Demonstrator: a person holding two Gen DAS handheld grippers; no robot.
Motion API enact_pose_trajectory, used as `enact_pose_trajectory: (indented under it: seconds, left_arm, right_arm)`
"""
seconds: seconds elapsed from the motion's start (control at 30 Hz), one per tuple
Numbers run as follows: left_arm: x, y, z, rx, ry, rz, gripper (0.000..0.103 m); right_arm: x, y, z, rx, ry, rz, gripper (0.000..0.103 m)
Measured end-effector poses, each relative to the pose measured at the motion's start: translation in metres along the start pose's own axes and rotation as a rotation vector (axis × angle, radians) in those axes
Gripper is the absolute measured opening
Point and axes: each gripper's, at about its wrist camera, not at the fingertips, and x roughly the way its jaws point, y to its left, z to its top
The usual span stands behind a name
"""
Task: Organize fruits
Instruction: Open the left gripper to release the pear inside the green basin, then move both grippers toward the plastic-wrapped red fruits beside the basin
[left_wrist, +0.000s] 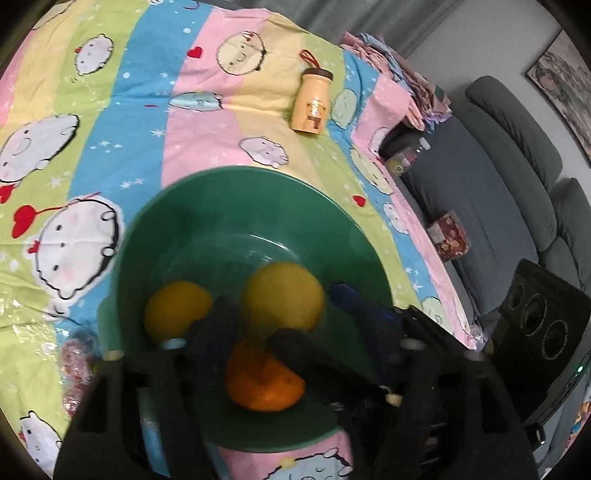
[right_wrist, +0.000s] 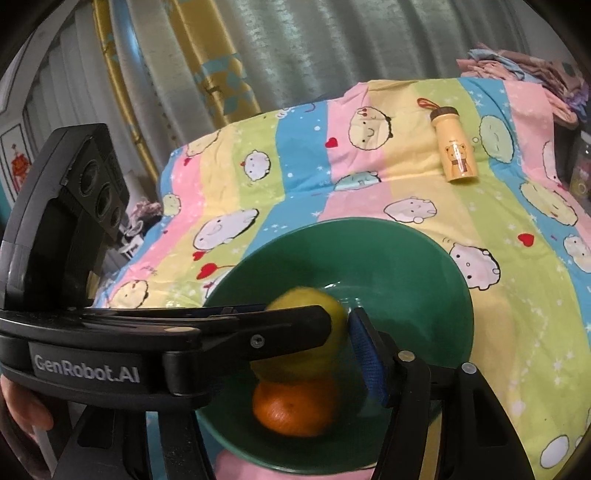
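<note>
Sitting in the green bowl are three fruits: an orange at the near side, a blurred lemon just above it, and a second lemon to the left. The left hand-held gripper reaches down into the bowl with its jaws released; the blurred lemon lies loose between its blue pads. The right hand-held gripper points into the same bowl, one blue pad just beside that lemon. Its other finger is hidden behind the left tool, so I cannot tell whether it grasps anything. The bowl rests on a striped cartoon cloth. A small yellow bottle lies beyond it.
</note>
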Motion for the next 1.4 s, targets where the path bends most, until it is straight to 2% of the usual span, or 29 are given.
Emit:
enact_pose_trajectory:
  seconds: [0.2,0.33,0.63,0.77,1.13,1.4]
  left_arm:
    - [-0.028,0.015,0.0,-0.011,-0.056,0.01,0.083]
    - [-0.052,0.03,-0.006,-0.034,-0.096,0.058,0.083]
    - [-0.099,0.075,-0.044,-0.102,-0.127,0.197,0.083]
    - [-0.117,0.095,-0.065,-0.168,-0.141,0.214,0.083]
    - [-0.14,0.115,-0.114,-0.293,-0.147,0.183,0.083]
    - [-0.144,0.119,-0.132,-0.342,-0.138,0.117,0.083]
  right_arm:
    - [-0.018,-0.013,-0.003,0.051,-0.025,-0.004,0.07]
    - [-0.036,-0.022,-0.008,0.088,-0.048,0.0,0.07]
    - [-0.065,-0.024,-0.019,0.107,-0.054,0.018,0.07]
    - [-0.072,-0.015,-0.025,0.089,-0.04,0.038,0.07]
    - [-0.068,0.028,-0.047,0.002,0.033,0.113,0.07]
    - [-0.047,0.065,-0.068,-0.092,0.146,0.184,0.07]
